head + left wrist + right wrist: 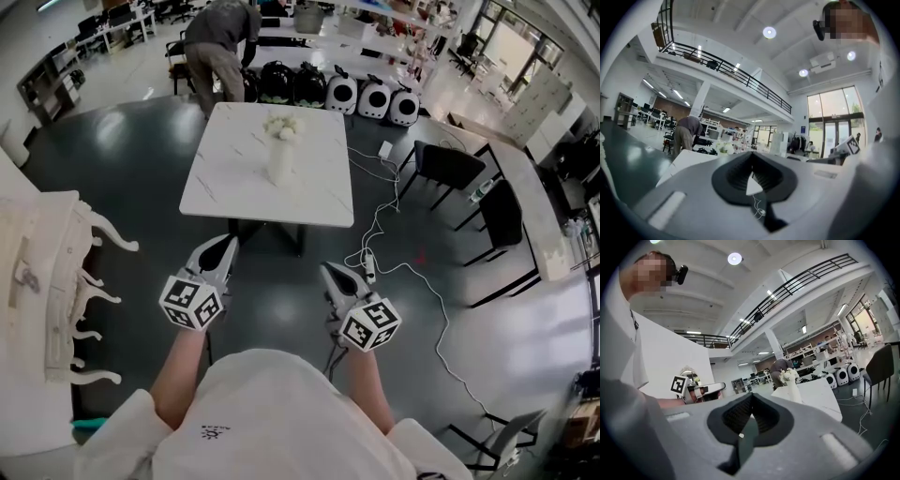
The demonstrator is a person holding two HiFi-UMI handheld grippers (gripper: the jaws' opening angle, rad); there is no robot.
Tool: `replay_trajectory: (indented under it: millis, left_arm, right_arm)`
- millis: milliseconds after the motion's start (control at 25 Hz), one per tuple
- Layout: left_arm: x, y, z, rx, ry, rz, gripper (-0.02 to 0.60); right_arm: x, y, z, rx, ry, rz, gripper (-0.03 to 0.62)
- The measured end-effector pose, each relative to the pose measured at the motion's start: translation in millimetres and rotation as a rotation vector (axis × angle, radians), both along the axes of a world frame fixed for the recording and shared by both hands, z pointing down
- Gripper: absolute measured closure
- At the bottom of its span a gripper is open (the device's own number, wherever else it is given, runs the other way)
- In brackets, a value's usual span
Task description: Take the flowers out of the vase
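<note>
On white table (234, 192), mid-top toward far edge: tall white vase (280, 164), pale flowers (282, 125) upright inside. Likely risk: slim vase tips or drags if stems pulled sideways with no second grip steadying it. Both forearms stretched forward, level, well short of table's near edge. Left gripper (228, 244), right gripper (328, 272): jaws pressed together, nothing held.
</note>
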State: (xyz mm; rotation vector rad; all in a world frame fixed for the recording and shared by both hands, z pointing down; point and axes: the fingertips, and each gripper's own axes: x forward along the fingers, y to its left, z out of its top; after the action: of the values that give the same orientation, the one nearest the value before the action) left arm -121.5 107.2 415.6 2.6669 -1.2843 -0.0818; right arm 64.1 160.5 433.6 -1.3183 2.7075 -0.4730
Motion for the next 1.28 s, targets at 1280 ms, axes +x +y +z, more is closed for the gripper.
replay_trajectory:
  millis: [1280]
  left_arm:
    - [70.4, 51.3, -3.5, -0.001, -0.020, -0.111, 0.595]
  right_arm:
    - [86.0, 39.0, 12.4, -0.041, -0.046, -0.093, 0.594]
